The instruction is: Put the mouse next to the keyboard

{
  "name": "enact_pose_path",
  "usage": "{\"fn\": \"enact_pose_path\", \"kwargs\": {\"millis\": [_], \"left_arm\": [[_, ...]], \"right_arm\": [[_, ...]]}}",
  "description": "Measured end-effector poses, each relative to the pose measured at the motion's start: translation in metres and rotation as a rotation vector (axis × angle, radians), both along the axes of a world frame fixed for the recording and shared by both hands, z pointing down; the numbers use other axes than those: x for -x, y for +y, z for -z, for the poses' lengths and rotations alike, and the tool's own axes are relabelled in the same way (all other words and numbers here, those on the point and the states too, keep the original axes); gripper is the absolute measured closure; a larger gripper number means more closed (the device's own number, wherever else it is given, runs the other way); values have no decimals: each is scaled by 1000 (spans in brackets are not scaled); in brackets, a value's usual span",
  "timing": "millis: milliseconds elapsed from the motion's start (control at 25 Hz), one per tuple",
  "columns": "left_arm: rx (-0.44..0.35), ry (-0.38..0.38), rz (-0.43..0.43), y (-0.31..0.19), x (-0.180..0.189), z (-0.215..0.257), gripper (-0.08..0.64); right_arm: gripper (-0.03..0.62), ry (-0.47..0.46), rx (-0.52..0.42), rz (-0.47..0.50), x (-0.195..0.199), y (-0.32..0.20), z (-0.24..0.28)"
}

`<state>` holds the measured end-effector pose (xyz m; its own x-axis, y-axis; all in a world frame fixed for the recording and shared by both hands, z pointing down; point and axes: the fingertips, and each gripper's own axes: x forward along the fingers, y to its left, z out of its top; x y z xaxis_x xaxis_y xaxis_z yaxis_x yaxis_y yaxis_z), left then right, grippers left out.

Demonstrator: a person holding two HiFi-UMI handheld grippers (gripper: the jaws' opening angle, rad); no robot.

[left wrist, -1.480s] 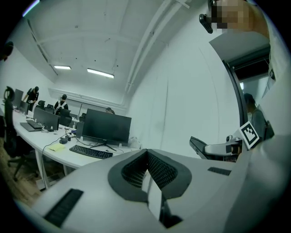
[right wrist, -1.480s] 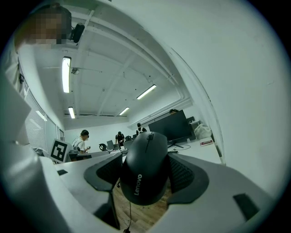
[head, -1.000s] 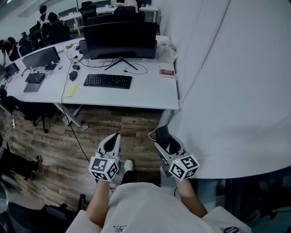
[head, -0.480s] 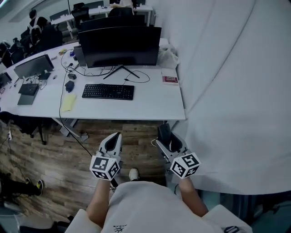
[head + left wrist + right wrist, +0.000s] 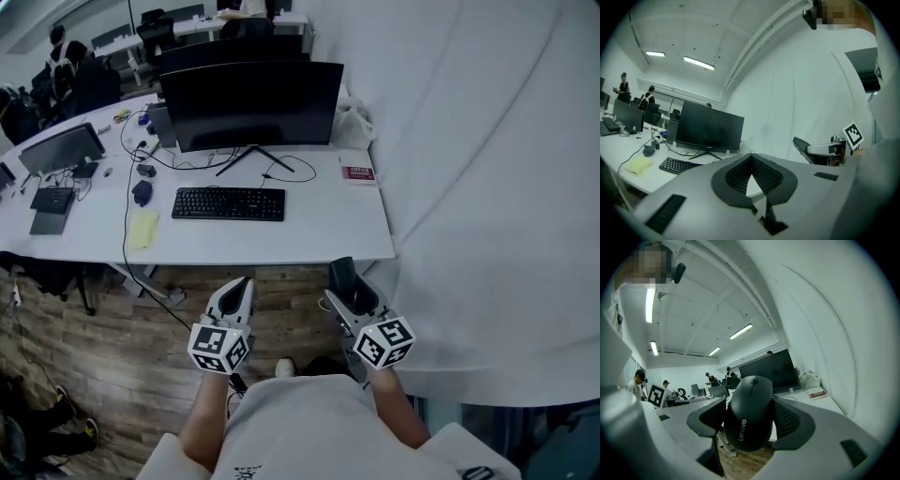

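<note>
A black mouse sits clamped between the jaws of my right gripper; in the head view it shows as a dark shape at the tip of the right gripper, just below the desk's front edge. The black keyboard lies on the white desk in front of a black monitor. My left gripper hangs over the wooden floor with its jaws closed on nothing. The left gripper view has the keyboard far off to the left.
A yellow notepad and a dark object lie left of the keyboard, with cables behind. A red-and-white booklet rests at the desk's right. A white curtain hangs on the right. People sit at far desks.
The desk has come nearer and lower in the head view. Both grippers hold the same pose, the mouse still in the right one.
</note>
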<state>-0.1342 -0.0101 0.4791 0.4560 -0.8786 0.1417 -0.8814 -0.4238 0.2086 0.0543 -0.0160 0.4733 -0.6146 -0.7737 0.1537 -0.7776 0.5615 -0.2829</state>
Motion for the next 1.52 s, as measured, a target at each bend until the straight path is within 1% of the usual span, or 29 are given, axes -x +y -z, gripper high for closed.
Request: {"fn": "enact_pose_path", "kwargs": {"millis": [160, 400, 640, 920, 1160, 1520], "left_arm": [[4, 15, -9, -15, 6, -2, 555], [13, 38, -29, -30, 3, -8, 554], [25, 51, -22, -51, 3, -18, 555], [27, 41, -10, -95, 2, -18, 555], [31, 27, 12, -144, -8, -20, 555], [59, 10, 63, -209, -26, -32, 555]], "right_arm": [[276, 17, 3, -5, 9, -10, 1], [276, 58, 16, -22, 11, -26, 1], [276, 75, 28, -22, 11, -56, -10], [276, 81, 40, -26, 9, -109, -23], [276, 106, 73, -5, 4, -161, -47], [276, 130, 130, 39, -6, -237, -81]]}}
